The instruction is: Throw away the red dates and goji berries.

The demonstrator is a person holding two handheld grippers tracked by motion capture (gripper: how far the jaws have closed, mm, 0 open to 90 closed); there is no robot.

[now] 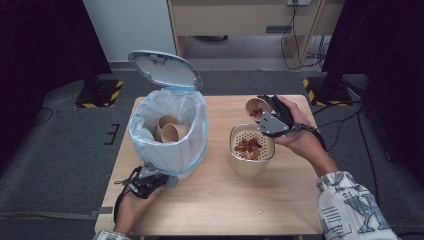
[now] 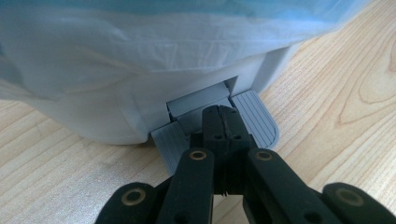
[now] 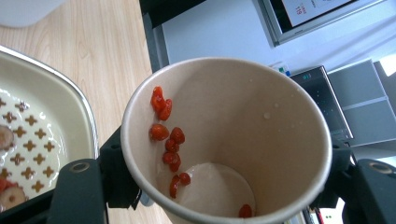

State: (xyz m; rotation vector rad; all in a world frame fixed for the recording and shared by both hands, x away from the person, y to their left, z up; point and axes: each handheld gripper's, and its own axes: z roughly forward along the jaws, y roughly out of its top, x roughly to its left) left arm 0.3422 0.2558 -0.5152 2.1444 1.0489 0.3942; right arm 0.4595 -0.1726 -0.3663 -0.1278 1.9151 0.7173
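Note:
A white pedal bin (image 1: pixel 150 150) lined with a pale blue bag stands at the table's left with its lid (image 1: pixel 165 69) up and two paper cups (image 1: pixel 170 131) inside. My left gripper (image 1: pixel 167 181) (image 2: pixel 223 112) is shut, with its closed tips resting on the bin's grey pedal (image 2: pixel 257 119). A cream strainer bowl (image 1: pixel 235 132) (image 3: pixel 28 126) holds red berries (image 1: pixel 248 146). Just behind it, my right gripper (image 1: pixel 267 112) (image 3: pixel 229 168) is shut on a tilted paper cup (image 1: pixel 256 107) (image 3: pixel 233 107). Several wet red berries (image 3: pixel 168 140) cling to the cup's inner wall.
The wooden table (image 1: pixel 215 200) has bare room in front of the bowl, with a small crumb (image 1: pixel 260 212) near the front edge. Dark stands with striped bases (image 1: pixel 100 92) sit on the floor behind the table.

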